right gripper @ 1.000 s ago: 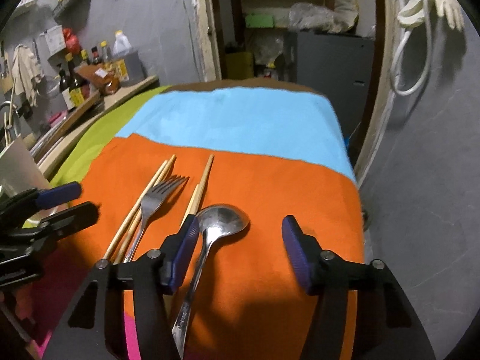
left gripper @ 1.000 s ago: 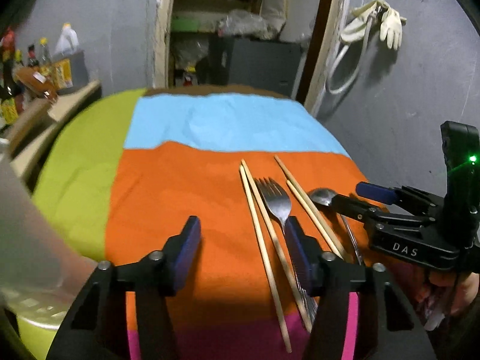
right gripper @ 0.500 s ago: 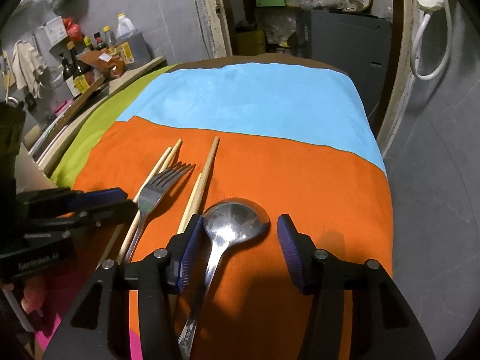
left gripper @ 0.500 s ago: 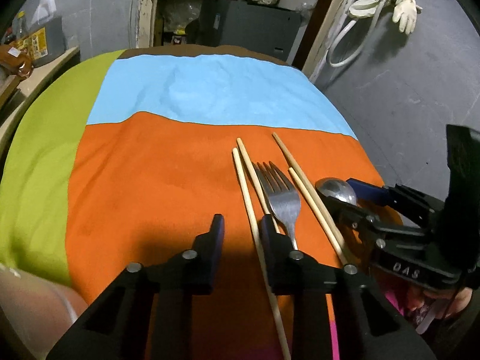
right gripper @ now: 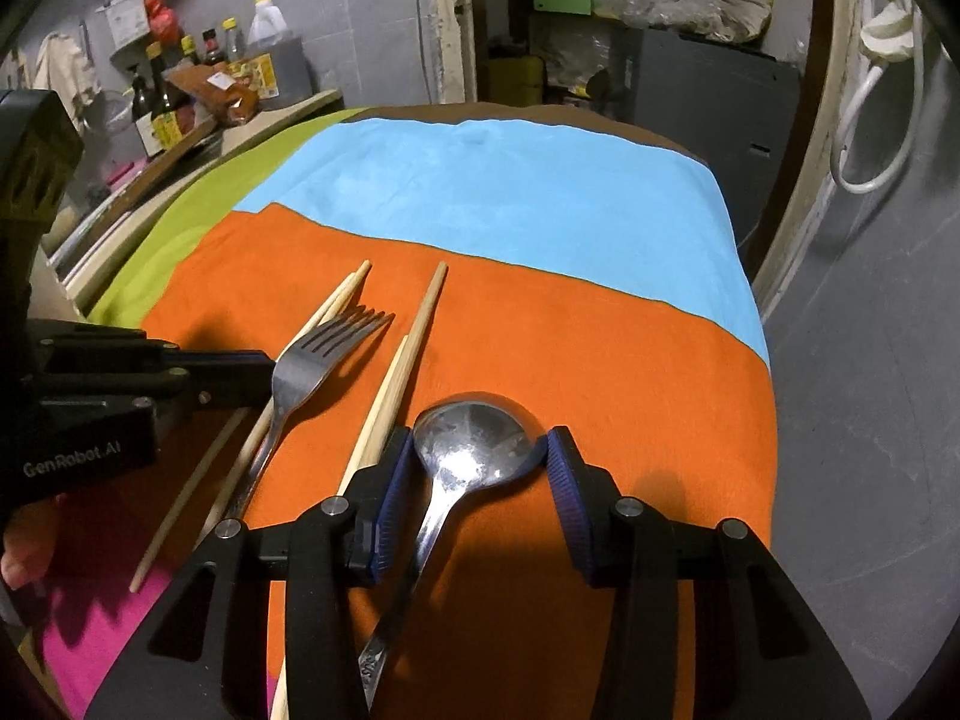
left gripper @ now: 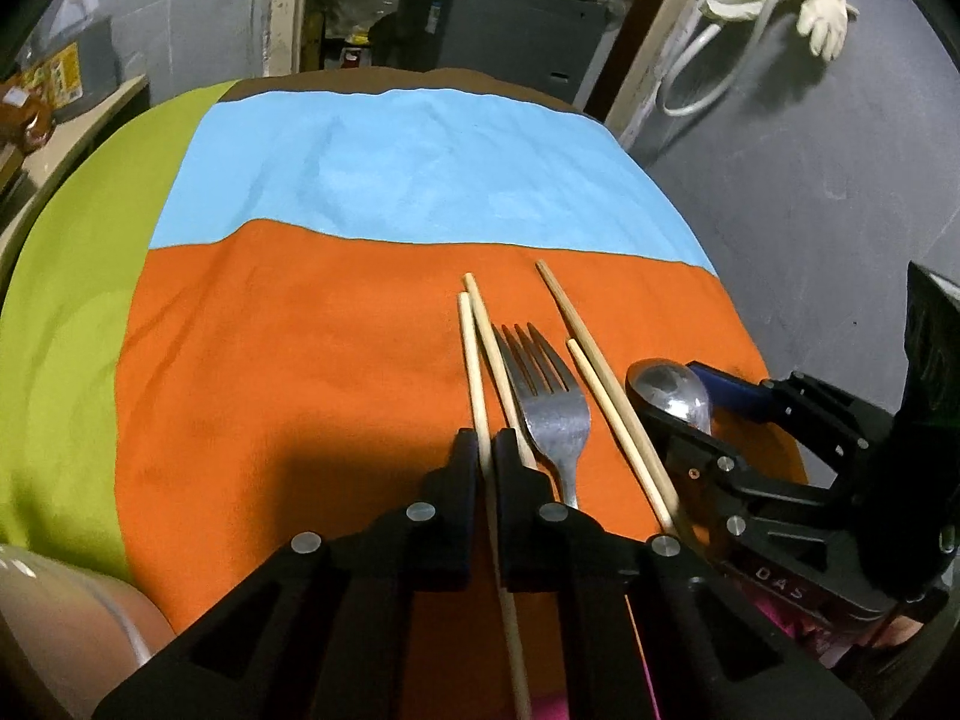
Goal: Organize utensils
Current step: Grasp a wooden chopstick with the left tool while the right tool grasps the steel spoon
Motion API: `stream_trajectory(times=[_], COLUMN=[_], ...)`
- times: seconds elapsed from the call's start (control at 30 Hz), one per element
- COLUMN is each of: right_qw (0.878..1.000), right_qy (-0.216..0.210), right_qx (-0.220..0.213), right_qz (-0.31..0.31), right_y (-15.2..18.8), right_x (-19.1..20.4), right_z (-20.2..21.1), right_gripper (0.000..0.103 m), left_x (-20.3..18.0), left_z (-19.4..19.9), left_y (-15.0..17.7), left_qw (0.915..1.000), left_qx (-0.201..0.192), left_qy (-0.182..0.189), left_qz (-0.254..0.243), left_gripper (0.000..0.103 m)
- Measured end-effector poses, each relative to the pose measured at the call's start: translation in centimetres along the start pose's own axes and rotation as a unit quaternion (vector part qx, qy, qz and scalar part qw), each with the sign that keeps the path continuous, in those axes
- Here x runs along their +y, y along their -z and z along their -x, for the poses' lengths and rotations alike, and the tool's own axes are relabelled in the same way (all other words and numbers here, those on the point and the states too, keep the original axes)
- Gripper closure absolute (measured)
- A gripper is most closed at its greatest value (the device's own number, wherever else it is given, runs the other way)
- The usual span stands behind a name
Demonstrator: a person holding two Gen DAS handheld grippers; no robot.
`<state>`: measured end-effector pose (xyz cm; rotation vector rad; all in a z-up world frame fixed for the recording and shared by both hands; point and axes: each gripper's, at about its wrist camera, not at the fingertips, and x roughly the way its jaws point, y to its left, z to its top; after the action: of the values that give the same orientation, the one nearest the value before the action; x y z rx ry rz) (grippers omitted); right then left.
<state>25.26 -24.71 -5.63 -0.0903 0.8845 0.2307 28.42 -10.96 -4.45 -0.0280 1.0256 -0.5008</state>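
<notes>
A: Left wrist view — left gripper (left gripper: 486, 450) is pinched right down on one chopstick (left gripper: 474, 372), the leftmost of four. Its jaws have just been closing, and the stick runs straight through the slit between them. I'd say taking the outside stick first avoids nudging the fork (left gripper: 549, 402).

B: Right wrist view — right gripper (right gripper: 480, 450) straddles the spoon (right gripper: 474, 450) bowl, blue ribbed pads (right gripper: 564, 480) at either rim. Jaws have just been closing; whether the pads press yet, can't tell, they look touching at most. Grabbing across the bowl seems odd, since the handle is narrower.

A: Possibly the bowl is what sits in reach. Everything is on the orange band of the cloth (left gripper: 270, 390), near the front edge. Utensils lie roughly parallel, handles towards us.

B: Materials: sticks are pale wood or bamboo, thin, round, smooth. Fork and spoon are dull steel, scuffed; the spoon bowl is curved and slick, so I judge it could slip from a rim pinch. Cloth is soft, matt, slightly rumpled, in blocks of green, blue, orange, pink.

A: Second pair of sticks (left gripper: 606, 384) lies between fork and spoon, one offset further back.
</notes>
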Motion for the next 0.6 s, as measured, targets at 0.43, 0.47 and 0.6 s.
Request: stream_trajectory(times=[0.43,0.47,0.6], right_qw=[0.999,1.0,1.0], right_qy=[-0.003,-0.002,0.0], right_qx=[-0.031,-0.03,-0.022], right_qz=[-0.006,-0.005,-0.011], right_y=[0.2,0.2,0.1], right_x=[0.1,0.2,0.0], right_z=[1.2,1.2,0.8], right_gripper=[0.097,0.097,0.096], left_x=[-0.5,-0.5,-0.7], left_z=[2.9,3.0,3.1], left_y=[1.7,1.8,2.1], left_qw=[0.998,0.9979,0.9979], left_qx=[-0.059,-0.062,-0.061], left_qy=[0.022,0.019,0.017], left_qz=[0.002,0.004,0.008], left_gripper=[0.101,0.101,0.101])
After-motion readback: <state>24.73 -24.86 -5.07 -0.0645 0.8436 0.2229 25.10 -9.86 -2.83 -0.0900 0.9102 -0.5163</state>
